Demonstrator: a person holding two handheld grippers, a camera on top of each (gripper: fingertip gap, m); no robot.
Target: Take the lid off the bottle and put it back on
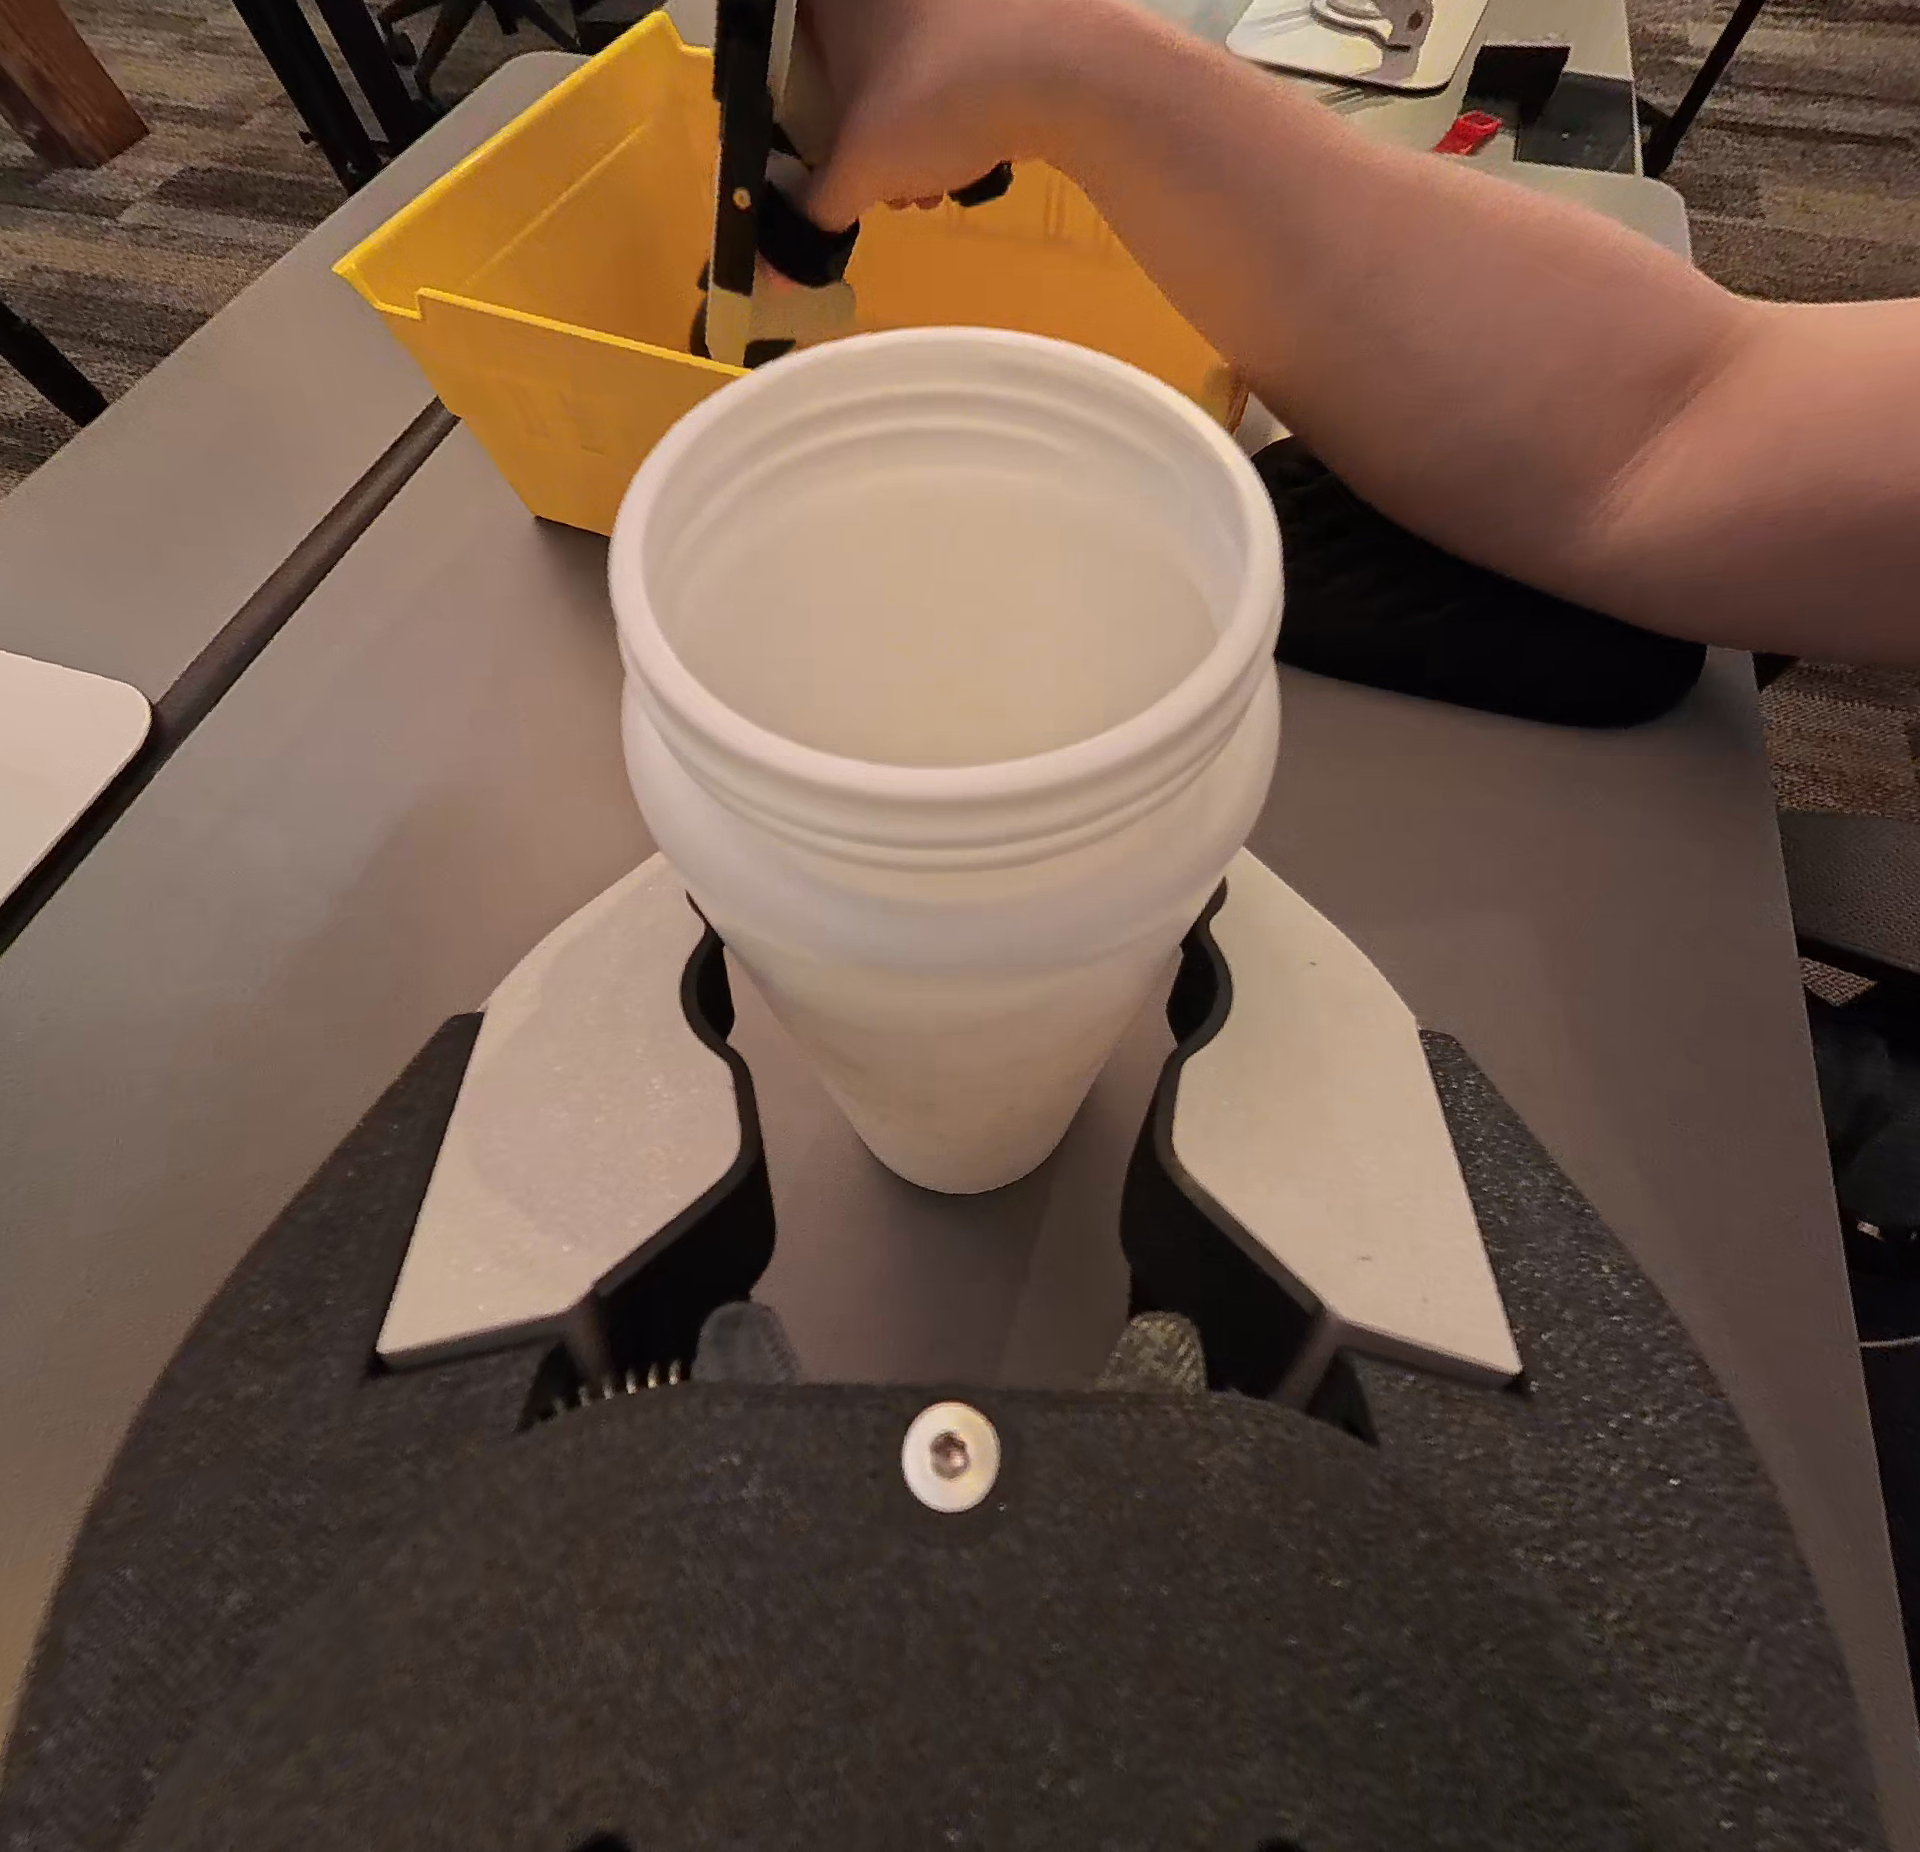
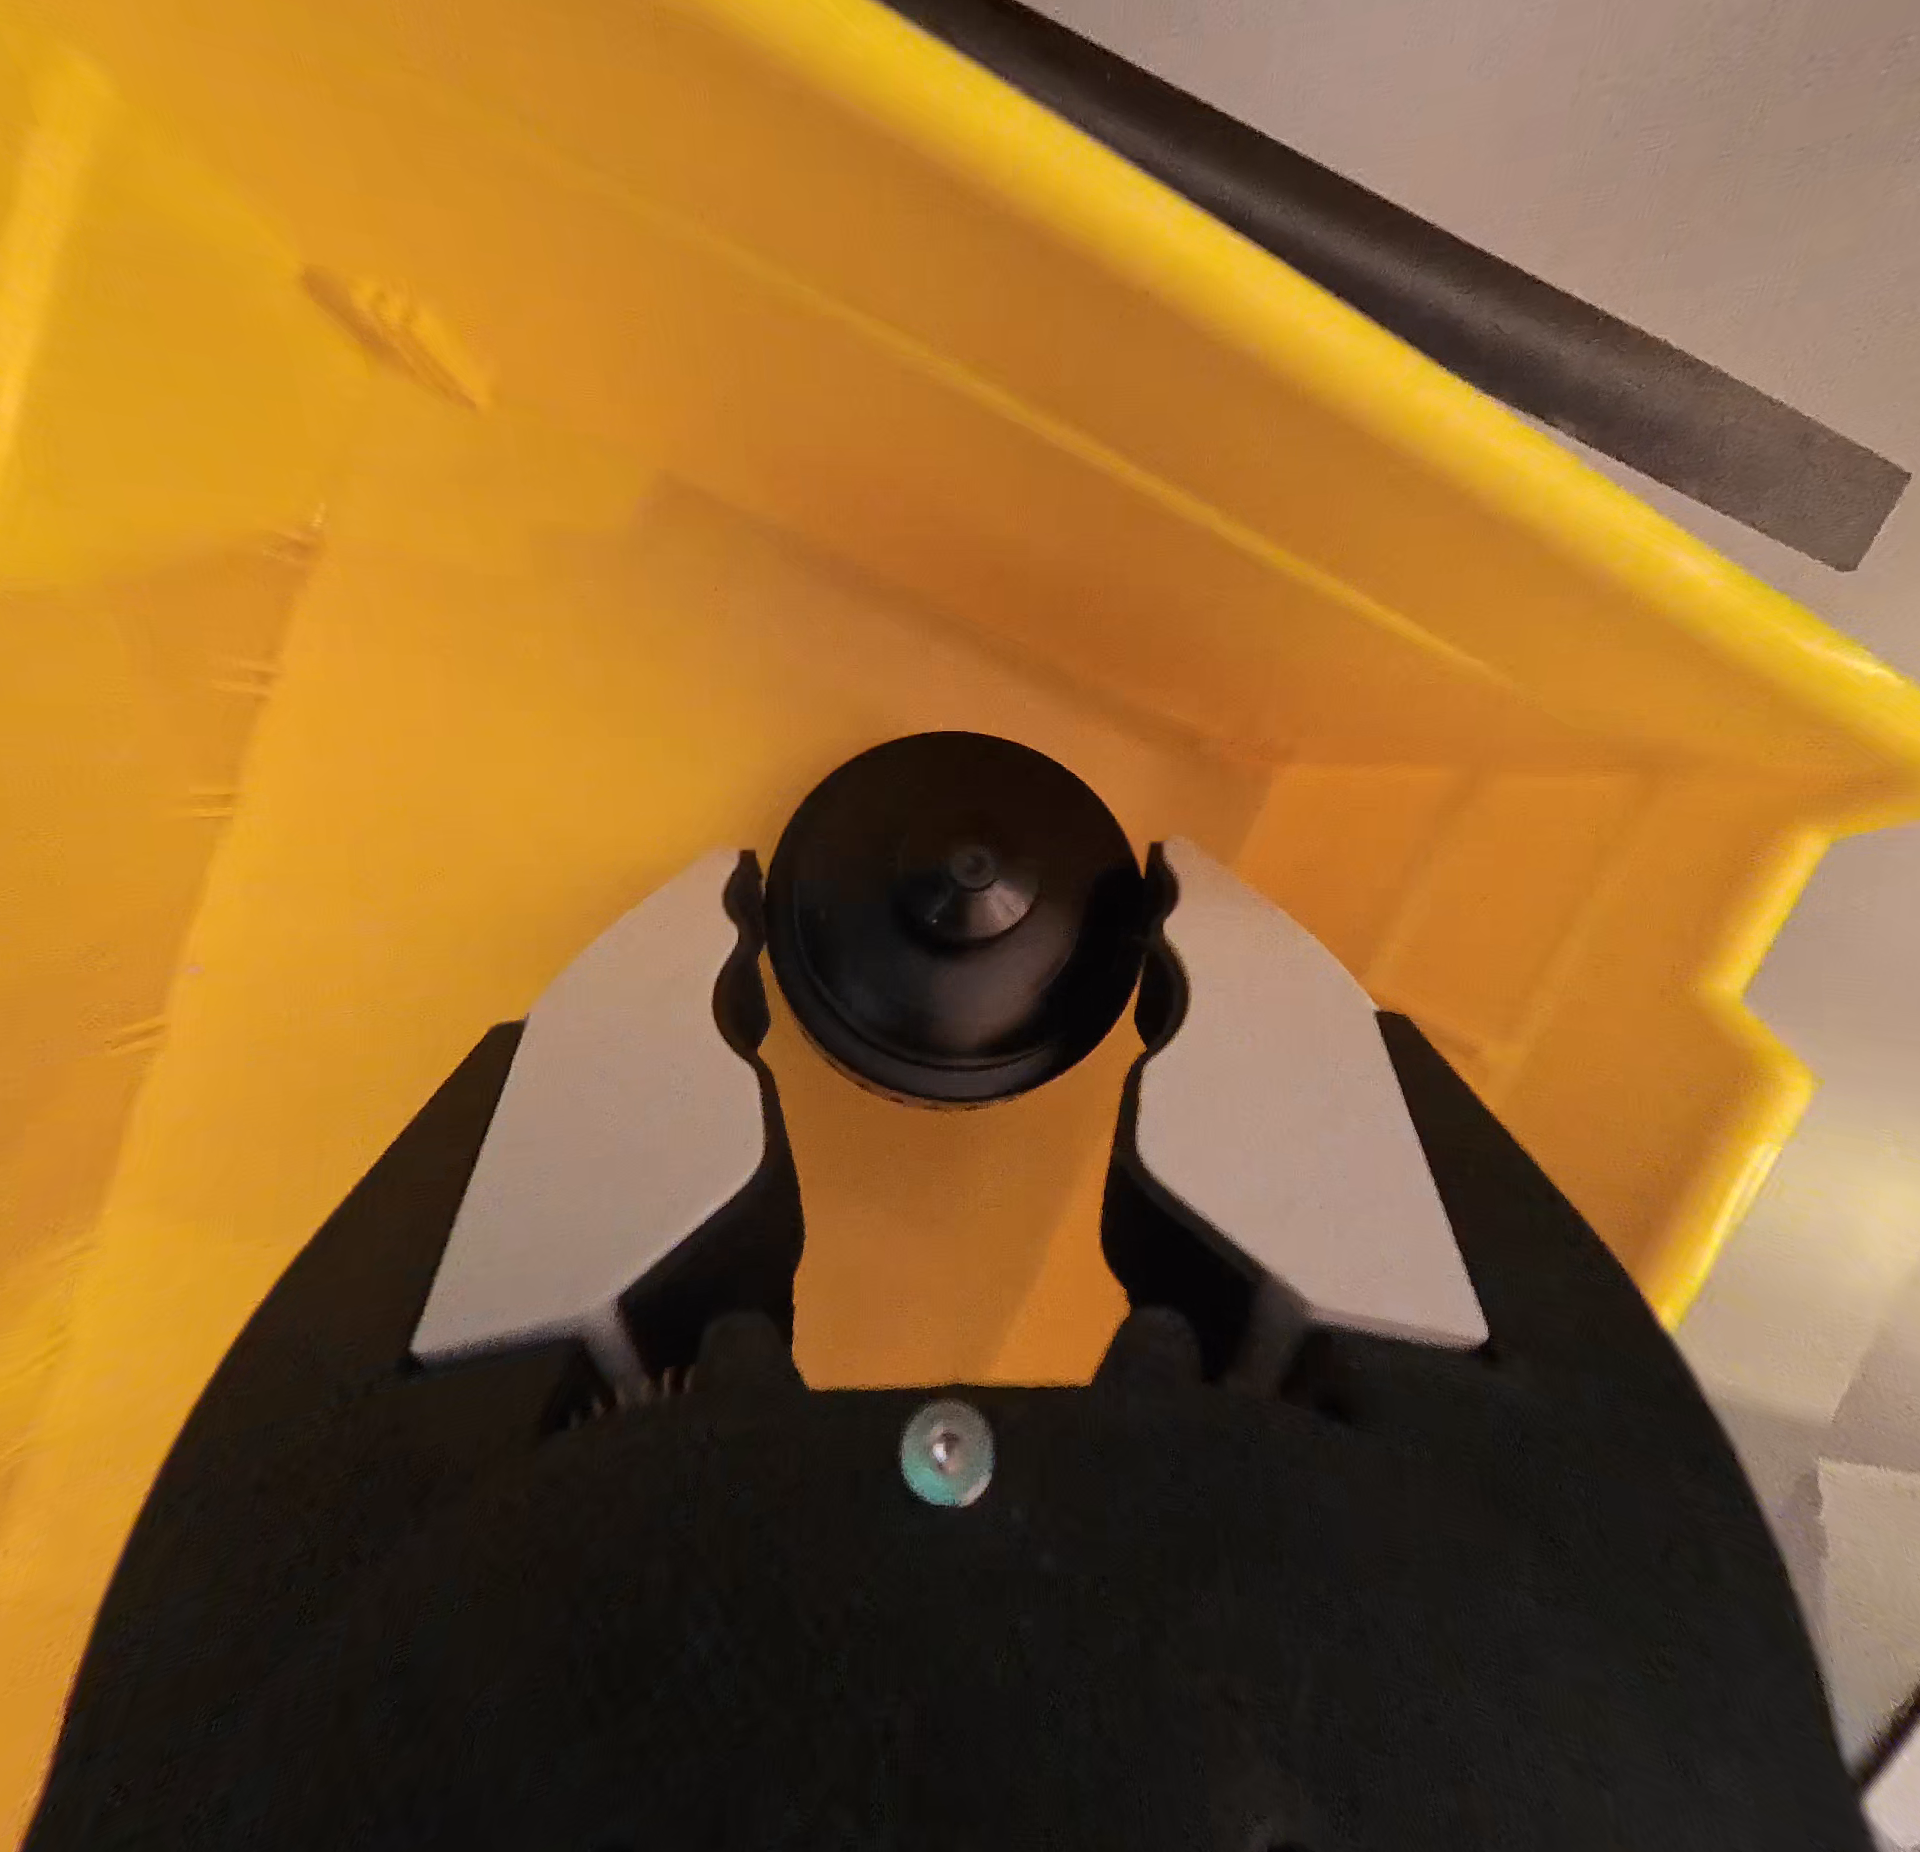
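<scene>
On the grey table [image 1: 364, 867] a white bottle [image 1: 951, 763] stands upright, open mouth up, clamped between the left gripper [image 1: 951, 981] fingers. Its base is partly hidden. Inside the yellow bin [image 2: 520, 452], the right gripper [image 2: 951, 929] fingers pinch the black lid [image 2: 951, 919].
</scene>
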